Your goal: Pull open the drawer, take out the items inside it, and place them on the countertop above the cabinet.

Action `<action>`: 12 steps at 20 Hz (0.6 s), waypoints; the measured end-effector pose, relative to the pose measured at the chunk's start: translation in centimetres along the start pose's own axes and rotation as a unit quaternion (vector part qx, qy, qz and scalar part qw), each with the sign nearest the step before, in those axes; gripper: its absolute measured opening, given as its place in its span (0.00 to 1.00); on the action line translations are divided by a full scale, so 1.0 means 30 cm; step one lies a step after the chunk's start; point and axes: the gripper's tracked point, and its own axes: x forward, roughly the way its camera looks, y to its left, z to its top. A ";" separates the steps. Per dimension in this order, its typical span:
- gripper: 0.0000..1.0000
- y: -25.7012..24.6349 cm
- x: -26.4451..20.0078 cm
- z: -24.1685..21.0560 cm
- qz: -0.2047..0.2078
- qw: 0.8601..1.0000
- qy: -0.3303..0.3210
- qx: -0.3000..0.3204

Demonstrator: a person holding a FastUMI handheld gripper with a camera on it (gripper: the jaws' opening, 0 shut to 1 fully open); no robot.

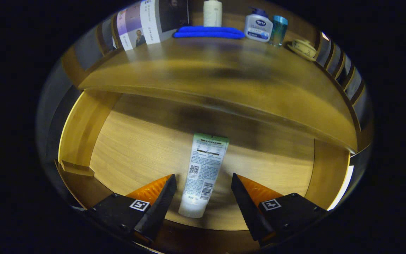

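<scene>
Drawer [125, 155] pulled open. Tube [204, 169] flat on drawer floor, cap end toward gripper [203, 192]. Fingers spread wide, one each side of tube, not touching, likely lined up for side pinch. Countertop [224, 67] above, bottles along back, front bare for placing.

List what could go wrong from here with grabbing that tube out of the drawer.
1. The gripper is open with the tube lying between its fingers, cap end nearest; closing on the rounded cap might squeeze it out.
2. The countertop overhangs the open drawer, so a straight lift may knock the tube against its edge.
3. The blue cloth and bottles crowd the back, limiting placement space.
</scene>
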 end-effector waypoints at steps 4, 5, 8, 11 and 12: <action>0.91 0.036 0.030 -0.021 0.023 0.999 0.038 0.011; 0.88 0.034 0.025 -0.012 0.020 0.999 0.041 0.013; 0.77 0.012 0.035 -0.008 -0.001 0.999 0.040 0.007; 0.55 0.017 0.022 -0.016 0.008 0.999 0.047 -0.004; 0.51 0.024 0.032 -0.025 0.010 0.999 0.047 -0.010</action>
